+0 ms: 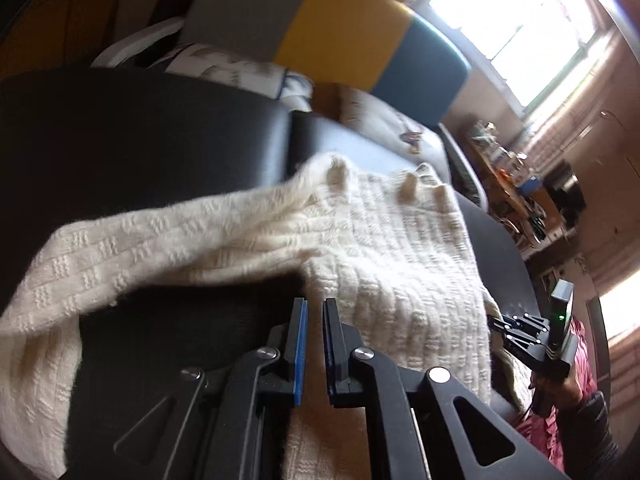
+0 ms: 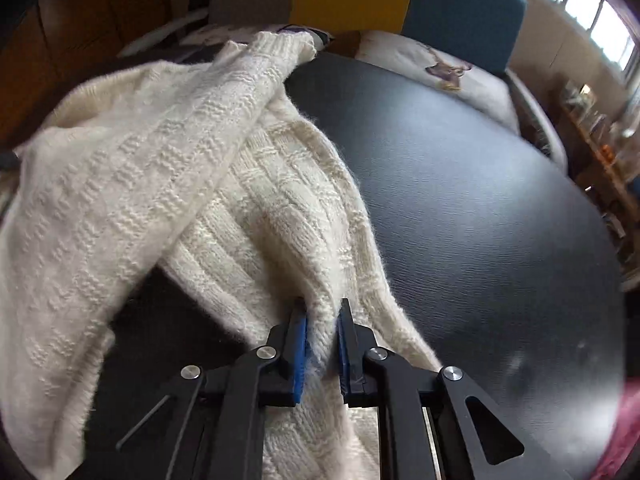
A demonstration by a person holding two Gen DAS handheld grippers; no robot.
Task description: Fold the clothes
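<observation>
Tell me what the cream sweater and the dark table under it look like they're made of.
Cream sweater: chunky knit, likely wool or a wool blend; raised basket-weave ribs and fuzzy stray fibres along its edges. Dark table: black top with fine grain lines and a soft sheen, possibly laminate or painted wood.

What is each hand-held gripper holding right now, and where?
Right hand-held gripper pinches a raised fold of the cream sweater. Left hand-held gripper is nearly shut, holding nothing visible.

A cream knitted sweater is patterned in raised basket-weave blocks and ribbed bands. The round leather-grained table top under it is black. Blue pads are seen on the black fingers of the right gripper and the left gripper. Grey, yellow and teal panels are seen behind.
</observation>
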